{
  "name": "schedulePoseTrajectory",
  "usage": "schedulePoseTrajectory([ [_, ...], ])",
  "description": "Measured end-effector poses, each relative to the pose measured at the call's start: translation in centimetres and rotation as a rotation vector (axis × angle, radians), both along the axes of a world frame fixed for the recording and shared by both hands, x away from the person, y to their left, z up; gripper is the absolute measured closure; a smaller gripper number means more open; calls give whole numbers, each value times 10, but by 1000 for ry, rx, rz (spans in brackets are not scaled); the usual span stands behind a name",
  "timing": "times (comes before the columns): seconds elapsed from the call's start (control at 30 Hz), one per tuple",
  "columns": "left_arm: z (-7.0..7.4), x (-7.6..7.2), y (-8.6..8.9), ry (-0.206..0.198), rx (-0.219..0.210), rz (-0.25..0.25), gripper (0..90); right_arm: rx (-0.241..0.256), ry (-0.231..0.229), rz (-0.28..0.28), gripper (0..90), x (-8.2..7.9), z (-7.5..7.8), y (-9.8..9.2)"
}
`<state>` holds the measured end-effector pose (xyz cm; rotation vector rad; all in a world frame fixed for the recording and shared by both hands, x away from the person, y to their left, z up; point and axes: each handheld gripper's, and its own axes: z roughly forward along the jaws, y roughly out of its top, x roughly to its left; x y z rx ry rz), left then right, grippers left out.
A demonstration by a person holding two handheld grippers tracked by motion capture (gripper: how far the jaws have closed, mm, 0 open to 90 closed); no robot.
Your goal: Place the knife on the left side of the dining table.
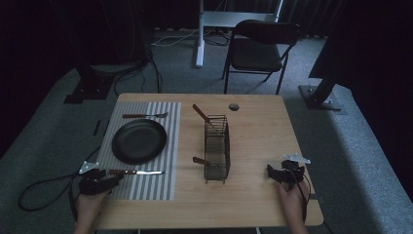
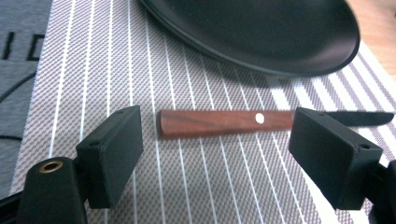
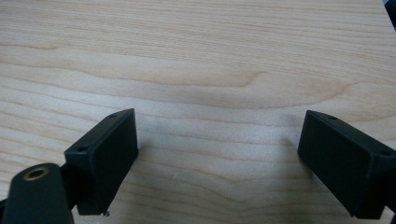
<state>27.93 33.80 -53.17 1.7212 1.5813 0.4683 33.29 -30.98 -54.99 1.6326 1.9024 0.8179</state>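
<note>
Left gripper point(image 2: 215, 154), jaws spread wide and empty, poised over knife point(image 2: 224, 122) lying flat on striped placemat point(image 2: 93, 70) just below black plate point(image 2: 261, 32), wooden handle crosswise between jaws; right gripper point(image 3: 219, 158) open, well apart.

Black hand-held gripper point(image 2: 215, 154) (brass-ringed screw hole)

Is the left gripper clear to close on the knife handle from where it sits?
Probably yes. The left gripper is open, its jaws standing either side of the knife handle on the placemat, with nothing between them. The plate lies beyond, apart.
</note>
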Motion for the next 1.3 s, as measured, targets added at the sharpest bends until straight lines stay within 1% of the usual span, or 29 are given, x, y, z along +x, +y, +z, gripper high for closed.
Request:
schedulePoseTrajectory([
  [0.03, 1, -3, -2, -13, 17, 2, 185, 0, 0, 0, 111, 0, 0, 0],
  [0.07, 1, -5, -4, -14, 28, -7, 163, 0, 0, 0, 111, 0, 0, 0],
  [0.13, 1, -8, -7, -10, 55, -18, 107, 0, 0, 0, 111, 0, 0, 0],
  [0.2, -1, -11, -9, 0, 71, -32, 103, 0, 0, 0, 111, 0, 0, 0],
  [0.23, -4, -11, -11, 12, 80, -32, 67, 0, 0, 0, 111, 0, 0, 0],
  [0.27, -6, -12, -11, 17, 88, -29, 2, 0, 1, 0, 111, 0, 0, 0],
  [0.33, -9, -15, -11, 0, 89, -27, 2, 0, 0, 0, 111, 0, 0, 0],
  [0.43, -11, -21, -12, -47, 157, -1, 3, 0, 0, 0, 111, 0, 0, 0],
  [0.47, -11, -22, -13, -58, 171, 4, 2, 0, 0, 0, 111, 0, 0, 0],
  [0.5, -10, -24, -14, -65, 205, 1, 2, 0, 0, 0, 111, 0, 0, 0],
  [0.53, -10, -24, -14, -65, 205, 1, 2, 0, 0, 0, 111, 0, 0, 0],
  [0.57, -10, -26, -16, -69, 228, 4, 2, 0, 0, 0, 111, 0, 0, 0],
  [0.6, -9, -29, -17, -64, 234, 3, 3, 0, 0, 0, 111, 0, 0, 0],
  [0.63, -9, -29, -17, -64, 234, 3, 3, 0, 0, 0, 111, 0, 0, 0],
  [0.7, -9, -33, -17, -49, 213, 3, 2, 0, 0, 0, 111, 0, 0, 0],
  [0.73, -9, -33, -17, -49, 213, 3, 2, 0, 0, 0, 111, 0, 0, 0],
  [0.77, -9, -36, -18, -42, 219, 24, 2, 0, 0, 0, 111, 0, 0, 0],
  [0.83, -10, -37, -17, -37, 217, 29, 3, 0, 0, 0, 111, 0, 0, 0],
  [0.87, -10, -38, -15, -31, 198, 39, 3, 0, 0, 0, 111, 0, 0, 0],
  [0.93, -11, -38, -14, -24, 194, 46, 3, 0, 0, 0, 111, 0, 0, 0],
  [0.97, -12, -38, -13, -27, 193, 52, 3, 0, 0, 0, 111, 0, 0, 0],
  [1.0, -12, -37, -13, -26, 201, 58, 3, 0, 0, 0, 111, 0, 0, 0],
  [1.1, -12, -37, -13, -26, 201, 58, 3, 0, 0, 0, 111, 0, 0, 0],
  [1.13, -12, -37, -13, -26, 211, 61, 3, 0, 0, 0, 111, 0, 0, 0],
  [1.2, -13, -37, -14, -22, 215, 61, 3, 0, 0, 0, 111, 0, 0, 0],
  [1.3, -13, -37, -13, -17, 214, 59, 3, 0, 1, 0, 111, 0, 0, 0],
])
